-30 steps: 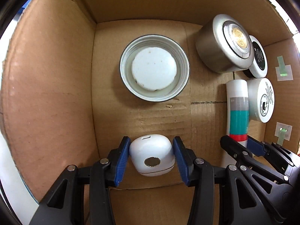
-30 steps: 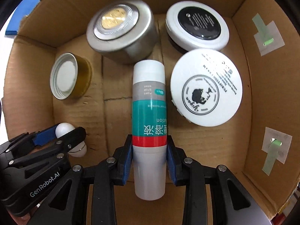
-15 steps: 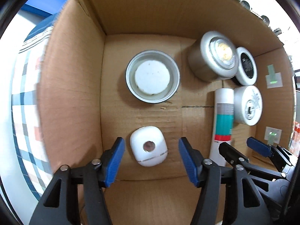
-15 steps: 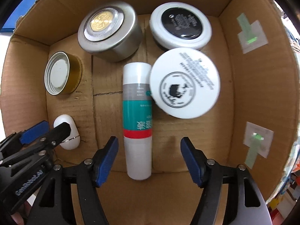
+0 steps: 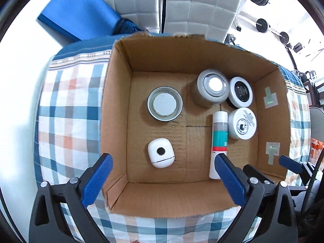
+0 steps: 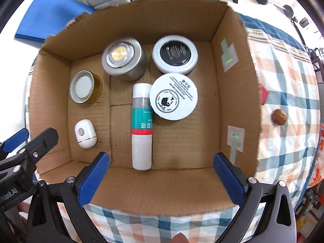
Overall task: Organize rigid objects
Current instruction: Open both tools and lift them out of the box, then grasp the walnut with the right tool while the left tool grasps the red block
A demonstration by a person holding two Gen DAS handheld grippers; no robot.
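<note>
An open cardboard box (image 5: 119, 121) (image 6: 239, 101) holds the objects. A small white rounded case (image 5: 161, 155) (image 6: 85, 133) lies at its front left. A white tube with teal and red bands (image 5: 219, 139) (image 6: 142, 125) lies on the box floor. A gold tin with a white lid (image 5: 165, 106) (image 6: 84, 86), a silver tin (image 5: 212, 87) (image 6: 123, 58), a black-topped jar (image 5: 241, 92) (image 6: 175, 53) and a white jar (image 5: 243, 124) (image 6: 173, 99) sit behind. My left gripper (image 5: 162, 182) and right gripper (image 6: 162, 178) are open, empty, above the box's near wall.
The box stands on a plaid cloth (image 5: 66, 121) (image 6: 287, 93). A brown walnut (image 6: 279, 117) lies on the cloth right of the box. A blue folder (image 5: 77, 18) (image 6: 50, 14) and a white padded chair (image 5: 182, 6) are beyond the box.
Both grippers let go, the left of the white case and the right of the tube, opened wide and pulled up and back out of the box.
</note>
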